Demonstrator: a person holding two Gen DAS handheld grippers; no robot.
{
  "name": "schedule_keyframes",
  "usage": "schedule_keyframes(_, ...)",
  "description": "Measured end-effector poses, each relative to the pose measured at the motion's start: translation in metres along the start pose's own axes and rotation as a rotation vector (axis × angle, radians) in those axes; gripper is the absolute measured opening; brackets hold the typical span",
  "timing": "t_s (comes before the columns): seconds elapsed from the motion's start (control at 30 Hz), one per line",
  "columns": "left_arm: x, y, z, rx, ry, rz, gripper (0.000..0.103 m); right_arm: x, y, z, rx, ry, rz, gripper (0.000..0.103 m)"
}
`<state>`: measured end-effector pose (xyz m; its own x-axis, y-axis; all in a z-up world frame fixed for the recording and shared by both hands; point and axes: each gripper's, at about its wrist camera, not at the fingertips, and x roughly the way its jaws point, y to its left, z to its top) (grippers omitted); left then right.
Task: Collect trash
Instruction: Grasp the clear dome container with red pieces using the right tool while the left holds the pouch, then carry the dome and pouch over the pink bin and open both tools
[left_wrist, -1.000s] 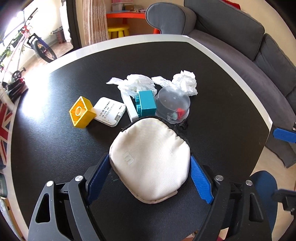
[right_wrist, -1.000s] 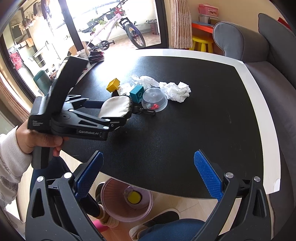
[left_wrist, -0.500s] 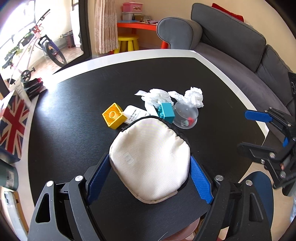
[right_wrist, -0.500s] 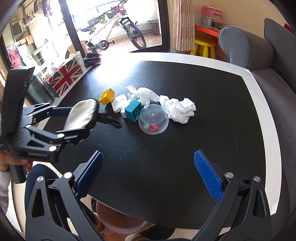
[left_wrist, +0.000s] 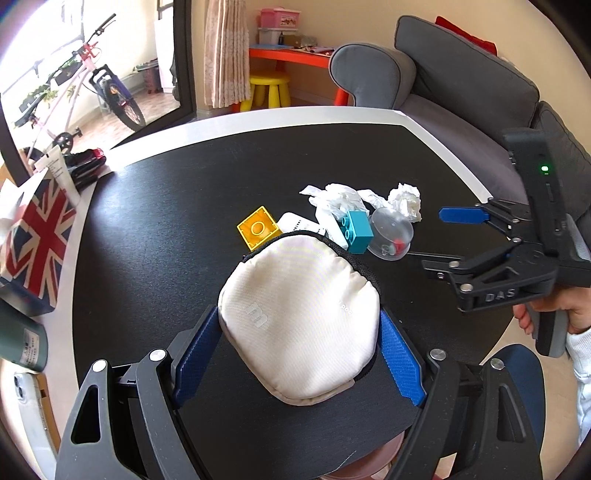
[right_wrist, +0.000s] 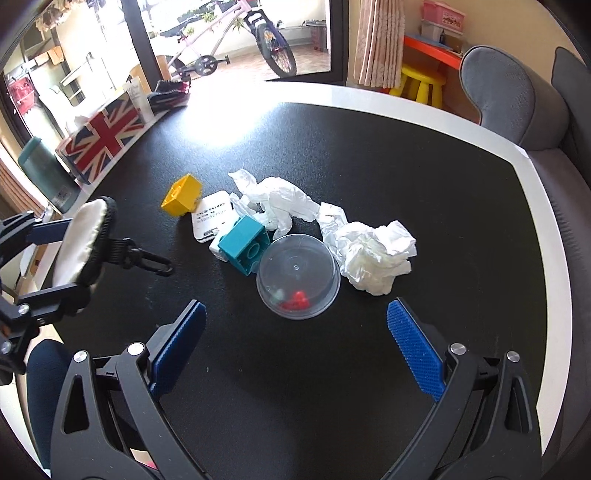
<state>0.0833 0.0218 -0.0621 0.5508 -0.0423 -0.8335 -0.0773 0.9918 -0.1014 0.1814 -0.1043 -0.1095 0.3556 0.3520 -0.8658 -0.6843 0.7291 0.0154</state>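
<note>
Left gripper (left_wrist: 299, 354): jaws closed on a cream pouch (left_wrist: 299, 317) printed with an "m", held above the near edge of the black table (left_wrist: 166, 229). Right gripper (right_wrist: 295, 347): jaws wide open and empty, hovering just near of a clear plastic dome (right_wrist: 298, 275). Its body reads "DAS" in the left wrist view. Crumpled tissues (right_wrist: 369, 254) lie touching the dome's far right side. A teal block (right_wrist: 243, 245), yellow block (right_wrist: 183, 195) and white printed card (right_wrist: 210, 216), text illegible, lie left of them. A Union Jack box (right_wrist: 101, 138) stands far left.
</note>
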Motion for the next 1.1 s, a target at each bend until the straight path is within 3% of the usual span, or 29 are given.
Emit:
schedule_keyframes(0.33,0.005,0.004,-0.002,-0.009,0.007,-0.007,0.079,0.027,-0.002,0.011,-0.012,0.034,-0.023,0.077)
schedule_keyframes(0.47,0.006,0.006,-0.003,-0.011,0.010,-0.009,0.079,0.030,-0.002,0.012,-0.022,0.039,-0.032,0.058)
schedule_keyframes(0.77,0.008,0.004,-0.004,-0.010,0.012,-0.015,0.079,0.016,-0.001,0.008,-0.024,0.013,-0.023,0.057)
schedule_keyframes(1.1,-0.004,-0.004,-0.011,0.005,-0.005,-0.028,0.079,-0.036,0.013,-0.017,-0.041,-0.042,-0.007,0.057)
